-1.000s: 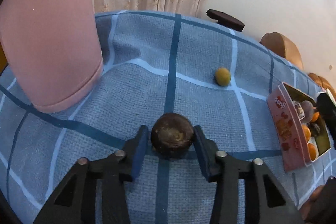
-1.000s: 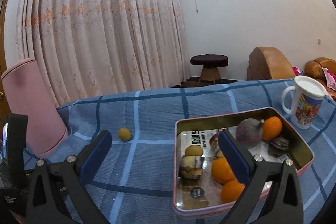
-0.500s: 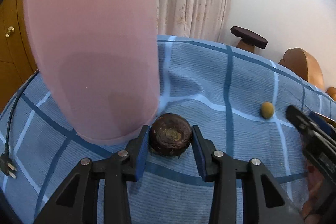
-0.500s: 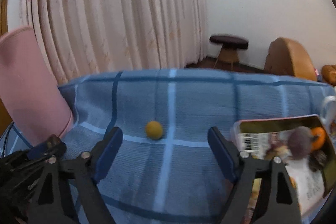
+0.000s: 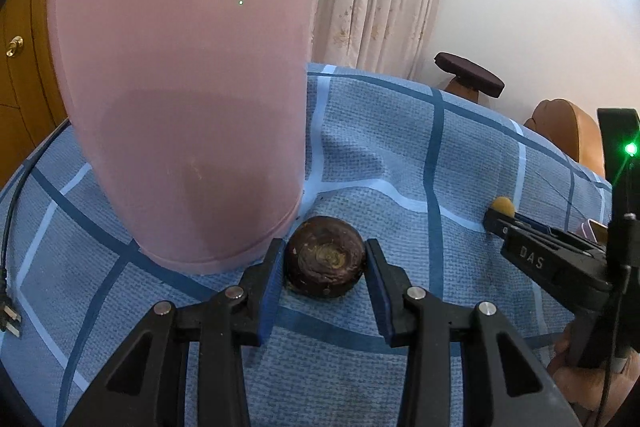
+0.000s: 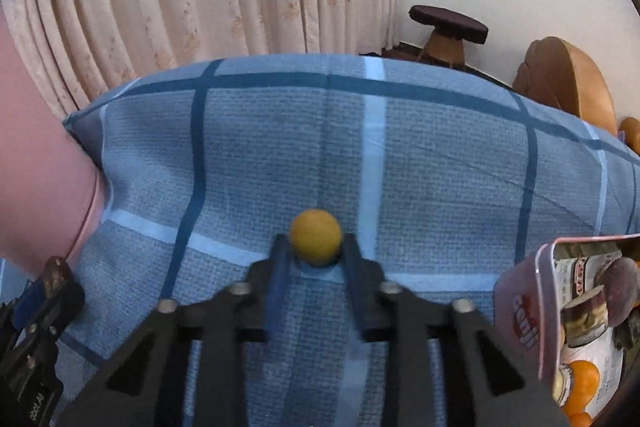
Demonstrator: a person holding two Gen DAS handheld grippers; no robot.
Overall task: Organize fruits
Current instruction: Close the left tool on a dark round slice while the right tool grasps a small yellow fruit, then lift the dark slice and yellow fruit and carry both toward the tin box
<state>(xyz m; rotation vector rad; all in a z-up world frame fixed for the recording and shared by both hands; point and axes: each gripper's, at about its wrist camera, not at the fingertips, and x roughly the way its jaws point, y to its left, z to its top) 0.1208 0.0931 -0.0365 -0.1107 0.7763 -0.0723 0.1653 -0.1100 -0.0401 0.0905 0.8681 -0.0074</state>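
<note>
My left hand-held gripper (image 5: 325, 277) is clamping the dark round fruit (image 5: 325, 264) right against the pink container (image 5: 188, 99); my right hand-held gripper (image 6: 316, 255), wide open a second ago, is now squeezing the yellow fruit (image 6: 316, 237) on open blue cloth (image 6: 440, 163), well clear of that container.

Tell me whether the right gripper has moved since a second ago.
Yes. The right gripper swung away from the tin to the small yellow fruit on the checked cloth, its jaws now shut on it.

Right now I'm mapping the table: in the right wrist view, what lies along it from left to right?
Pink container → small yellow fruit in the right gripper → pink tin of fruit.
</note>
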